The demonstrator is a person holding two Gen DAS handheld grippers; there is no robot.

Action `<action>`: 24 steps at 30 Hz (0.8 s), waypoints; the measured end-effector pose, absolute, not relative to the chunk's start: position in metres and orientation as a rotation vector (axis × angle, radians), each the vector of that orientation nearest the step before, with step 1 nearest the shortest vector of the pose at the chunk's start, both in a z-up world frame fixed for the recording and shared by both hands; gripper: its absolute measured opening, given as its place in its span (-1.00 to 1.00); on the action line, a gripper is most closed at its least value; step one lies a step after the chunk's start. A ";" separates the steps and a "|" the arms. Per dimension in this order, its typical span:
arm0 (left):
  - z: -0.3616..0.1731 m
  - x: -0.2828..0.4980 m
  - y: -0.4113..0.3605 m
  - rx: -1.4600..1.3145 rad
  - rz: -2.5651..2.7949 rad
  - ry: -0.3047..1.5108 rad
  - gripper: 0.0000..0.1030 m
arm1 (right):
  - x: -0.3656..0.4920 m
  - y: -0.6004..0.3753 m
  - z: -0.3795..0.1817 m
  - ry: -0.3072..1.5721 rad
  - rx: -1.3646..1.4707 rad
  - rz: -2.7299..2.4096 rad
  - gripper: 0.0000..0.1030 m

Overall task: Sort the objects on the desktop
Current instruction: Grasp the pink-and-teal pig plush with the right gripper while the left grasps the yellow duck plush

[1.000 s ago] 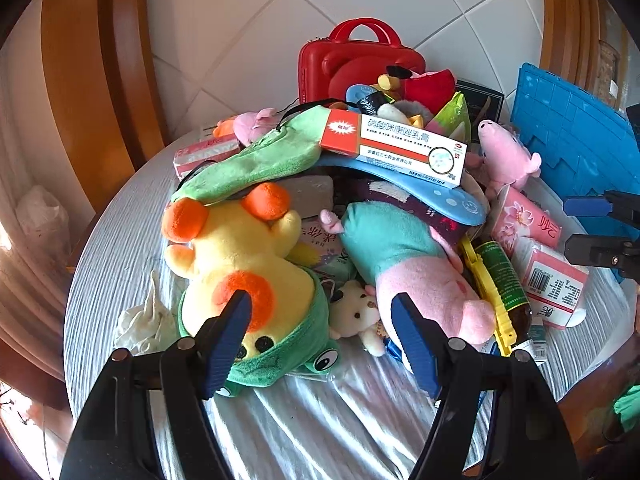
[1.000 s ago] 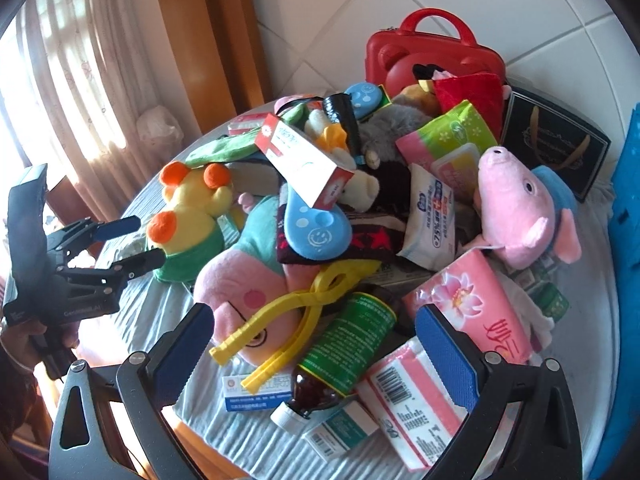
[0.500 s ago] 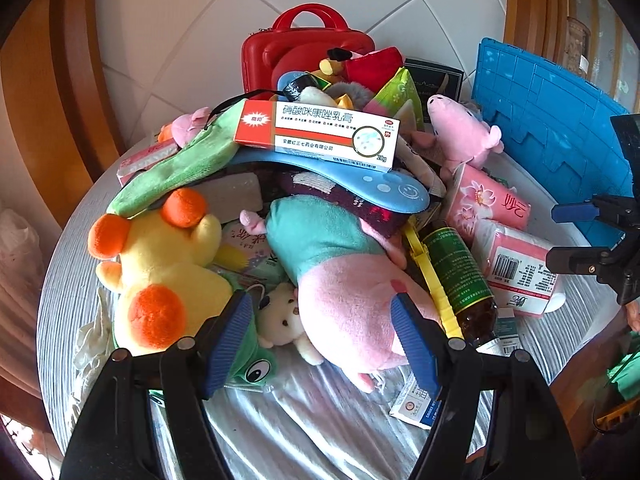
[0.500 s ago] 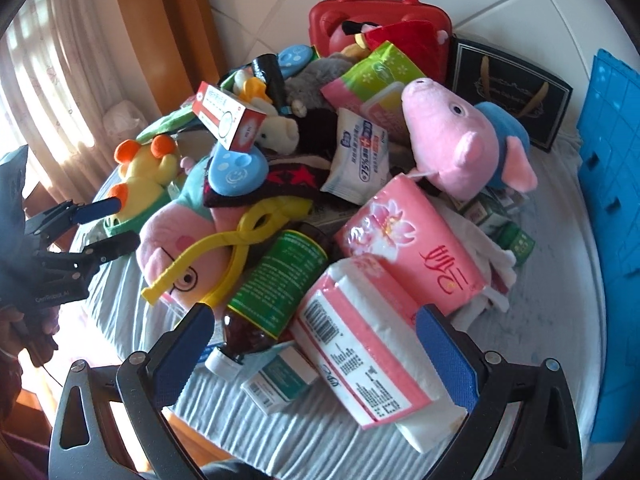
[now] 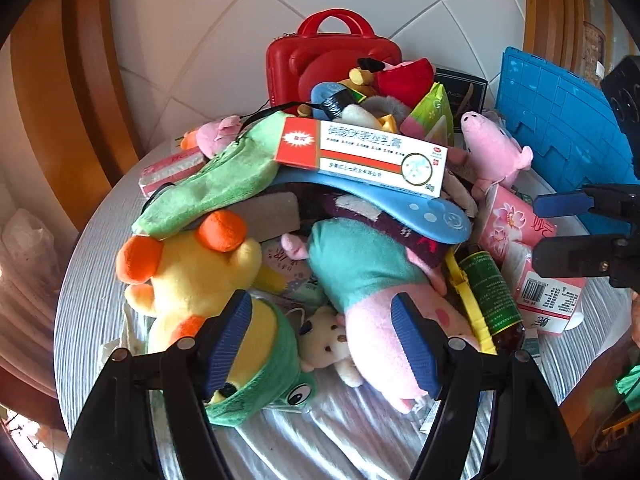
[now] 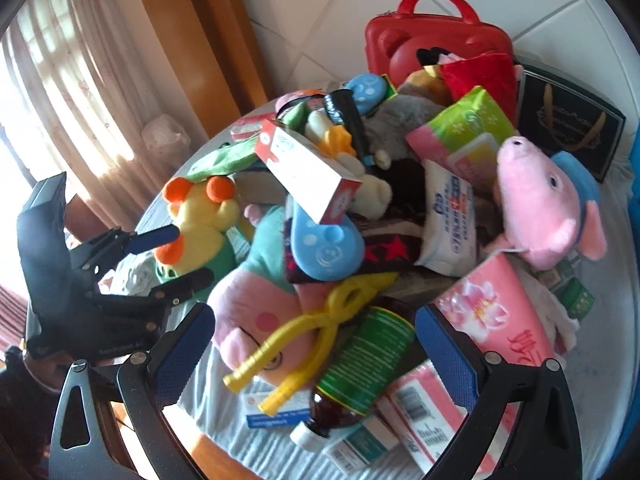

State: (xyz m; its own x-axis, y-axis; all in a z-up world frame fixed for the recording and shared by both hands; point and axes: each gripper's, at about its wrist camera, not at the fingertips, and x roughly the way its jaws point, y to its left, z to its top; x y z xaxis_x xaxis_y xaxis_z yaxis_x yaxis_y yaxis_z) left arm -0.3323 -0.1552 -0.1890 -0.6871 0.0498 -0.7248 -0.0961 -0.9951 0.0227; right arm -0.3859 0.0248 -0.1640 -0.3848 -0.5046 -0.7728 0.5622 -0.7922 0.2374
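A heap of toys, boxes and packs covers a round table (image 5: 80, 304). My left gripper (image 5: 322, 344) is open and empty, low over a yellow duck plush (image 5: 192, 276) and a lying pink pig plush (image 5: 380, 320). A red-and-white medicine box (image 5: 362, 156) tops the heap. My right gripper (image 6: 316, 356) is open and empty above a brown bottle with a green label (image 6: 360, 372) and yellow tongs (image 6: 316, 332). A pink tissue pack (image 6: 496, 312) lies right of it. An upright pink pig plush (image 6: 540, 208) sits beyond.
A red carry case (image 5: 332, 60) stands at the back against the tiled wall. A blue crate (image 5: 560, 120) stands at the right. A black box (image 6: 568, 120) leans behind the heap. Wooden trim and curtains (image 6: 60, 92) are on the left.
The left gripper drew back left and lower toward the duck and pig. The right gripper swung left, now centred over the bottle and tongs. Both stayed open.
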 end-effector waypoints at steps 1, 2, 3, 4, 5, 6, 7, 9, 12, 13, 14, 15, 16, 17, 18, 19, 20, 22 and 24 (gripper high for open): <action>-0.189 -0.329 -0.160 -1.215 2.826 0.093 0.39 | -0.389 0.015 -0.167 0.084 1.203 -2.169 0.99; -0.189 -0.325 -0.166 -1.220 2.836 0.088 0.39 | -0.392 0.005 -0.170 0.079 1.217 -2.148 0.99; -0.190 -0.321 -0.172 -1.225 2.845 0.078 0.39 | -0.394 -0.005 -0.174 0.069 1.231 -2.124 0.99; -0.191 -0.317 -0.179 -1.234 2.854 0.069 0.39 | -0.395 -0.014 -0.178 0.059 1.249 -2.100 0.99; -0.192 -0.314 -0.186 -1.245 2.864 0.061 0.39 | -0.397 -0.022 -0.183 0.046 1.266 -2.077 0.99; -0.193 -0.310 -0.193 -1.257 2.874 0.054 0.39 | -0.398 -0.030 -0.188 0.031 1.284 -2.053 0.99; -0.194 -0.307 -0.200 -1.268 2.884 0.046 0.39 | -0.399 -0.037 -0.194 0.015 1.308 -2.031 0.99; -0.196 -0.303 -0.211 -1.285 2.904 0.032 0.39 | -0.403 -0.049 -0.208 -0.005 1.374 -1.999 0.99; -0.196 -0.298 -0.226 -1.291 2.925 0.010 0.39 | -0.408 -0.063 -0.229 -0.018 1.486 -1.964 0.95; -0.196 -0.297 -0.229 -1.290 2.929 0.005 0.39 | -0.408 -0.068 -0.233 0.017 1.505 -1.979 0.96; -0.196 -0.297 -0.232 -1.288 2.930 0.001 0.39 | -0.408 -0.074 -0.234 0.066 1.512 -2.006 0.96; -0.196 -0.297 -0.234 -1.284 2.929 -0.002 0.39 | -0.408 -0.079 -0.237 0.113 1.526 -2.024 0.98; -0.197 -0.298 -0.235 -1.282 2.924 -0.005 0.39 | -0.410 -0.084 -0.241 0.145 1.543 -2.036 1.00; -0.198 -0.300 -0.235 -1.284 2.916 -0.007 0.39 | -0.412 -0.087 -0.244 0.169 1.558 -2.054 1.00; -0.198 -0.303 -0.234 -1.281 2.910 -0.006 0.39 | -0.414 -0.091 -0.249 0.195 1.574 -2.075 1.00; -0.198 -0.306 -0.233 -1.272 2.902 -0.003 0.39 | -0.417 -0.094 -0.255 0.217 1.593 -2.084 1.00; -0.198 -0.310 -0.231 -1.264 2.888 -0.001 0.39 | -0.420 -0.097 -0.262 0.238 1.608 -2.090 1.00; -0.201 -0.320 -0.229 -1.270 2.865 0.000 0.39 | -0.423 -0.098 -0.276 0.221 1.637 -2.066 0.93; -0.205 -0.330 -0.227 -1.269 2.855 0.002 0.39 | -0.417 -0.092 -0.271 0.199 1.585 -2.071 0.69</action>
